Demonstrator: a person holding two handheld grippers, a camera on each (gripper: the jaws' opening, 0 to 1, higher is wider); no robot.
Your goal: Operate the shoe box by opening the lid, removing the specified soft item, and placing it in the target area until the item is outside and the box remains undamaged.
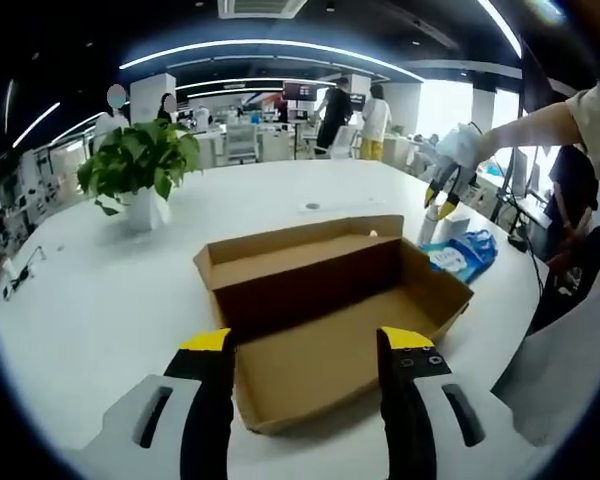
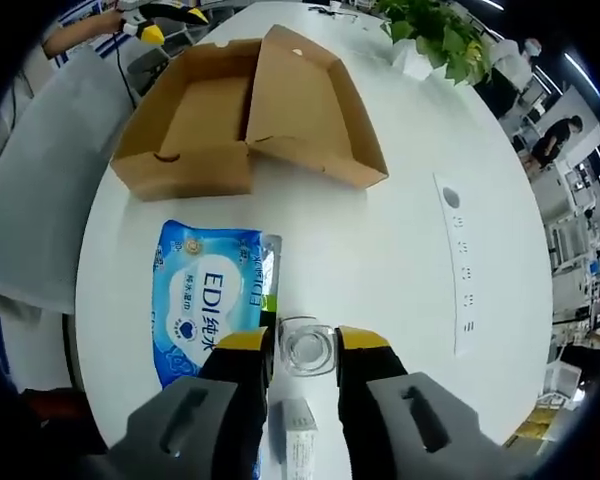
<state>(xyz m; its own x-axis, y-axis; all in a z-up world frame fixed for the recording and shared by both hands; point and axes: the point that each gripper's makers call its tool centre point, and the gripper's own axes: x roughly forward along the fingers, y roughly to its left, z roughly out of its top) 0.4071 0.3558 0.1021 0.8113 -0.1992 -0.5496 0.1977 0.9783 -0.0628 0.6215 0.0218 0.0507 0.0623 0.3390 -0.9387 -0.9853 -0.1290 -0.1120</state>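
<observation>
At the upper left of the left gripper view, a potted plant (image 1: 140, 165) stands on the white desk (image 1: 280, 190), well clear of the work. At centre frame the cardboard shoe box (image 1: 330, 310) lies open, lid folded back flat, its interior bare. The left gripper (image 1: 305, 345) hangs over the box's near edge at bottom centre, jaws wide and holding nothing, apparently placed to steady the box if needed. At right, the blue soft pack (image 1: 465, 255) rests on the desk just beside the box, with the right gripper (image 1: 442, 195) poised above it.

In the right gripper view, the box (image 2: 245, 115) sits at upper left, the blue pack (image 2: 205, 295) at lower left, out of the box. At bottom centre, the right gripper (image 2: 302, 342) stands with jaws parted either side of a small clear container (image 2: 306, 348); whether they touch it I cannot tell. By the look of it, the removal is done.
</observation>
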